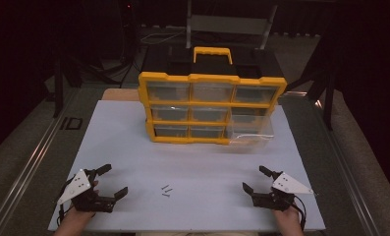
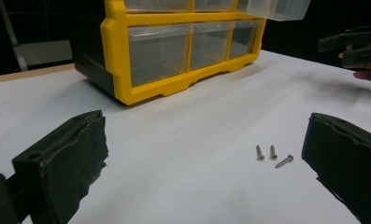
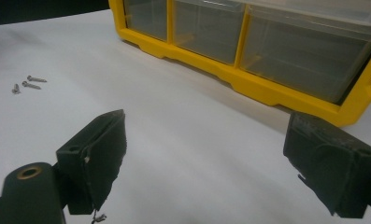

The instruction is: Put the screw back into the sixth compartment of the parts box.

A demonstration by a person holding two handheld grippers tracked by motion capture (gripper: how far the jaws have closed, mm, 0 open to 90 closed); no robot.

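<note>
Three screws (image 1: 166, 190) lie loose on the white table (image 1: 133, 147), between two grippers with spread, empty jaws.

The screws rest flat in a tight cluster near the table's front edge, about midway between the left gripper (image 1: 110, 183) and the right gripper (image 1: 255, 179) and well apart from both. Two lie side by side with their long axes running toward the yellow drawer cabinet (image 1: 211, 107); the third is angled across them. Which end of each faces the cabinet cannot be told with certainty. The cabinet stands upright at the back with nine clear drawers in three rows of three; one drawer (image 1: 250, 129), on the right, is pulled out.
</note>
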